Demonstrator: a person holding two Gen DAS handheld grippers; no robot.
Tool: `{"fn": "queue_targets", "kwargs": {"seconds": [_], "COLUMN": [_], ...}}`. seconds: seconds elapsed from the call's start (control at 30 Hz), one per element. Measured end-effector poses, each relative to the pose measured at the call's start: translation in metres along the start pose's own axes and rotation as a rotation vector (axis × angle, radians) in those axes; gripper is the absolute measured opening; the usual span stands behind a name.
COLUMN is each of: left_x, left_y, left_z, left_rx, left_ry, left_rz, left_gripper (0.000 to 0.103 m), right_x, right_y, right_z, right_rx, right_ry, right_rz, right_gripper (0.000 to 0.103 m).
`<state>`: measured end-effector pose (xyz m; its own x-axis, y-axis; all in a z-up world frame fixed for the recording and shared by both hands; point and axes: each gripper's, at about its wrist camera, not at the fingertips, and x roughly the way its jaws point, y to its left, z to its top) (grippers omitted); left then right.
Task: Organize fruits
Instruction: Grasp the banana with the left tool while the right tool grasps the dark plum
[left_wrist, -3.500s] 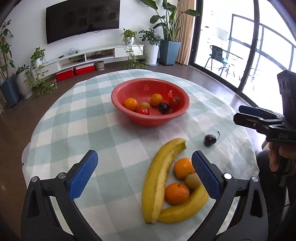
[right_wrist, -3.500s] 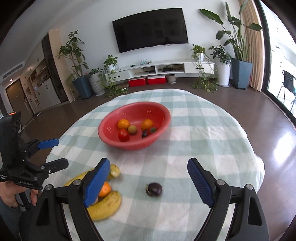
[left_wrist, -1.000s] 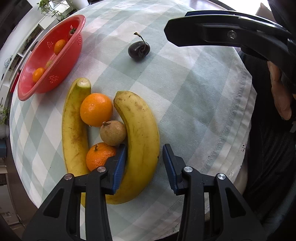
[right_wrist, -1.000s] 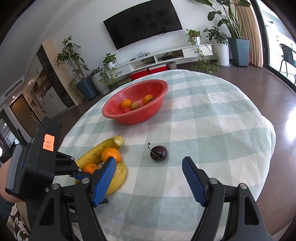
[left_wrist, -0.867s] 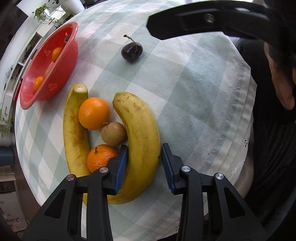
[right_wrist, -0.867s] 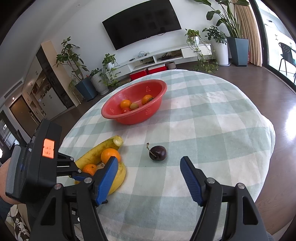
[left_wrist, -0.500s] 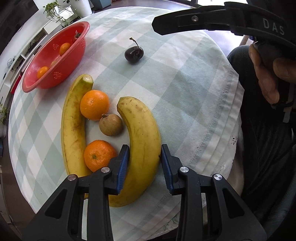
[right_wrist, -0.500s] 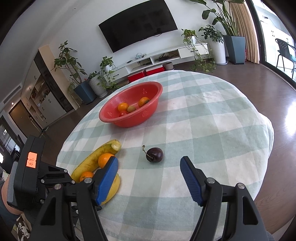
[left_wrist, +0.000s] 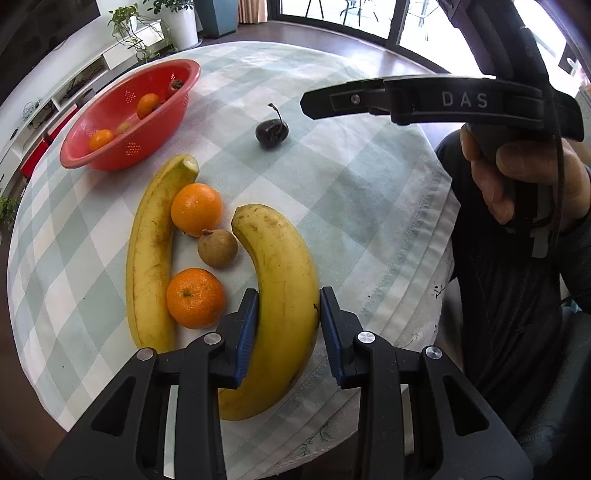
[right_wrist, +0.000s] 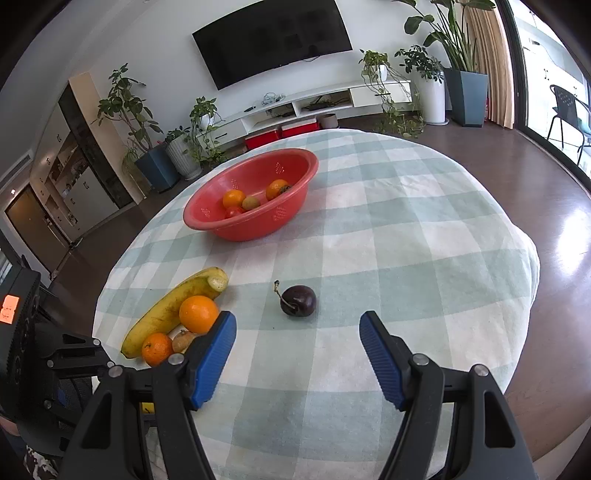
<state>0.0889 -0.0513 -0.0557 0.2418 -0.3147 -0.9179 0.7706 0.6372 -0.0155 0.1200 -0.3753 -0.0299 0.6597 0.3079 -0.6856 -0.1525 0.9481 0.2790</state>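
I take the red bowl (left_wrist: 129, 114) as my landmark; it sits on the checked cloth (left_wrist: 369, 206) at the far left of my left camera, with two oranges and some smaller fruit inside, one of them red in the right camera. Just nearer than the bowl lies the long banana (left_wrist: 151, 254), its cut tip pointing at the bowl's near rim. Right of that banana, one orange (left_wrist: 197, 209) sits closer to the bowl and a second orange (left_wrist: 195, 297) farther from it, with a small brown fruit (left_wrist: 218, 247) between them and slightly right. Next comes the short banana (left_wrist: 284, 295), farther from the bowl than everything else and curving round the brown fruit. My left gripper (left_wrist: 289, 325) has just been closing and now has its blue pads (left_wrist: 246, 328) pressed on both flanks of this short banana, clamping it near the middle; whether it is off the cloth I cannot tell. Right of the bowl, well apart from it, the dark cherry (left_wrist: 271, 132) rests alone with its stem up. In my right camera the right gripper (right_wrist: 297, 354) hangs just this side of the cherry, opposite the bowl, jaws spread wide with nothing between them and the pads touching nothing. A hand (left_wrist: 517, 177) grips its handle at the far right.
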Motion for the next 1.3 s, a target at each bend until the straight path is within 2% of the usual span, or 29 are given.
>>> {"fn": "queue_targets", "kwargs": {"seconds": [0.2,0.3,0.47,0.77,1.03,1.3], "left_x": [-0.017,-0.023,-0.029,-0.041,-0.044,-0.054], "left_y": [0.008,0.013,0.023,0.027,0.033,0.037], "left_z": [-0.011,-0.017,-0.023,-0.024,-0.028,-0.029], "left_rx": [-0.082,-0.128,-0.196,-0.232,-0.263,-0.288], "left_ry": [-0.070,-0.109,-0.168,-0.232,-0.263,-0.295], "left_rz": [-0.051,-0.070,-0.093,-0.117,-0.128,-0.124], "left_gripper": [0.031,0.031,0.031,0.031,0.031,0.031], "right_x": [0.009,0.020,0.045,0.072,0.075,0.068], "right_y": [0.007,0.010,0.015,0.020,0.022,0.020], "right_z": [0.009,0.015,0.017,0.012,0.011,0.013], "right_rx": [-0.066,-0.112,-0.167,-0.213,-0.225,-0.212], "right_ry": [0.021,0.051,0.127,0.185,0.184,0.161], "right_rz": [-0.043,-0.065,-0.073,-0.093,-0.094,-0.078], "right_gripper": [0.072,0.064,0.057,0.045,0.033,0.032]}}
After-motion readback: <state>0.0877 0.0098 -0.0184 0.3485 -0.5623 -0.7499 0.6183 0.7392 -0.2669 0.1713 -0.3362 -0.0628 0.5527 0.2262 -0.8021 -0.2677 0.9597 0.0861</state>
